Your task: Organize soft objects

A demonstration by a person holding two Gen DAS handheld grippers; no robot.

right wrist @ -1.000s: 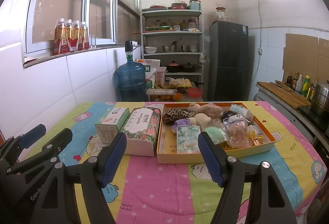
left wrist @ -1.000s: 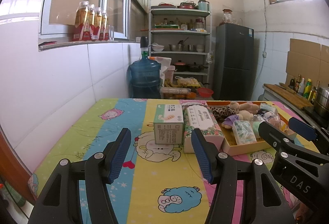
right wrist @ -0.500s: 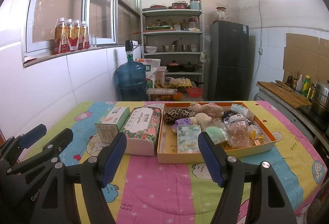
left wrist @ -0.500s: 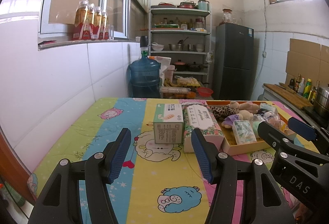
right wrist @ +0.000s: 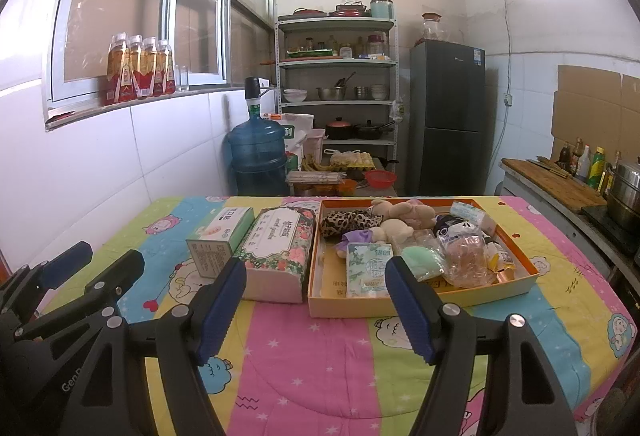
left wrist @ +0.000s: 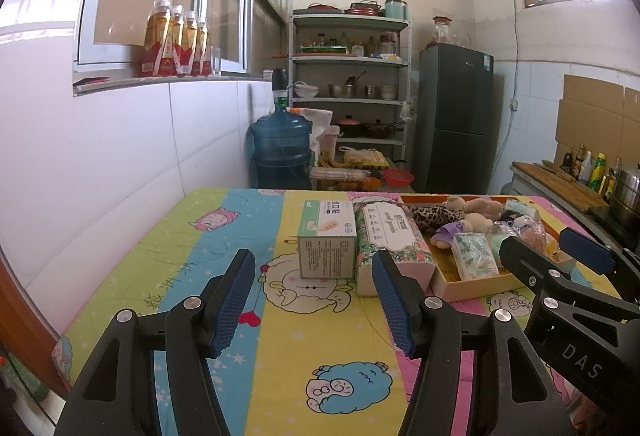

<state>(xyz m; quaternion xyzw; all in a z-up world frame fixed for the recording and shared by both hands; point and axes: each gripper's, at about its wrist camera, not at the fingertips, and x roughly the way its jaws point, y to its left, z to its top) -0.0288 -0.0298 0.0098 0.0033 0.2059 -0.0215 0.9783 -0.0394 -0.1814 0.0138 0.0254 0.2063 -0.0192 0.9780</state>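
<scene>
A shallow orange tray (right wrist: 416, 301) on the cartoon-print quilt holds several soft things: a beige plush bear (right wrist: 400, 213), a leopard-print toy (right wrist: 346, 221), a tissue packet (right wrist: 366, 268), a green pad (right wrist: 420, 262) and a clear bag (right wrist: 464, 256). Left of the tray lie a floral tissue pack (right wrist: 280, 248) and a green-and-white box (right wrist: 220, 236). My right gripper (right wrist: 315, 264) hovers open and empty before the tray's front left corner. My left gripper (left wrist: 312, 256) hovers open and empty before the box (left wrist: 326, 236) and the tissue pack (left wrist: 388, 232). Each gripper shows at the edge of the other's view.
The quilt-covered table (right wrist: 320, 364) stands against a white tiled wall on the left. Behind it are a blue water jug (right wrist: 258, 156), a metal shelf (right wrist: 336, 76) with pots and a dark fridge (right wrist: 446, 116). A counter (right wrist: 560, 184) with bottles runs along the right.
</scene>
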